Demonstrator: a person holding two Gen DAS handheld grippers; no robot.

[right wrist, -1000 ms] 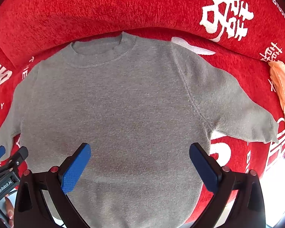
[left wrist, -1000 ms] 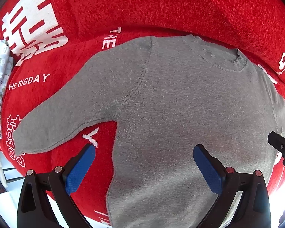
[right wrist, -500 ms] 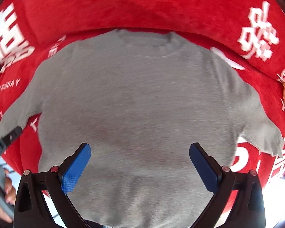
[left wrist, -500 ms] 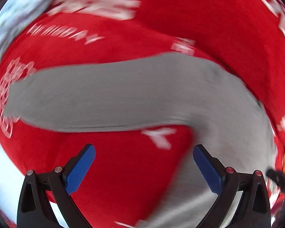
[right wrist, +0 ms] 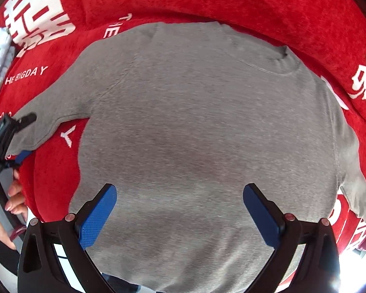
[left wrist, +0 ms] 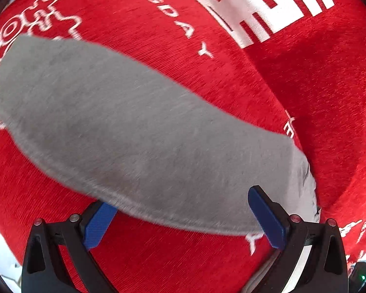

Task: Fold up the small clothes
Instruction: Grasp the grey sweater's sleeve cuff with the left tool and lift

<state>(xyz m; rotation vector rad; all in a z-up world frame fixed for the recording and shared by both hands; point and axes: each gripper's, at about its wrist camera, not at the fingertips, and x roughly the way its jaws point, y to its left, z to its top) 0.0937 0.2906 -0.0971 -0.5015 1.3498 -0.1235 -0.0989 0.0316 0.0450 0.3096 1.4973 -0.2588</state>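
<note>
Left wrist view: found left gripper spread wide, empty, at the grey sweater's left sleeve, long axis ten-to-four o'clock. Right gripper, likewise agape, hovered over the sweater's body on the red sofa cover.

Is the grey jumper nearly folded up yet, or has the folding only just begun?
Only just begun. Done: the grey jumper is spread flat on the red blanket, both sleeves out, no fold visible. In hand: the open left gripper sits around the sleeve edge, one finger under it, not pinching. The right gripper hovers open above the body. Left: folding both sleeves in, then the body.
</note>
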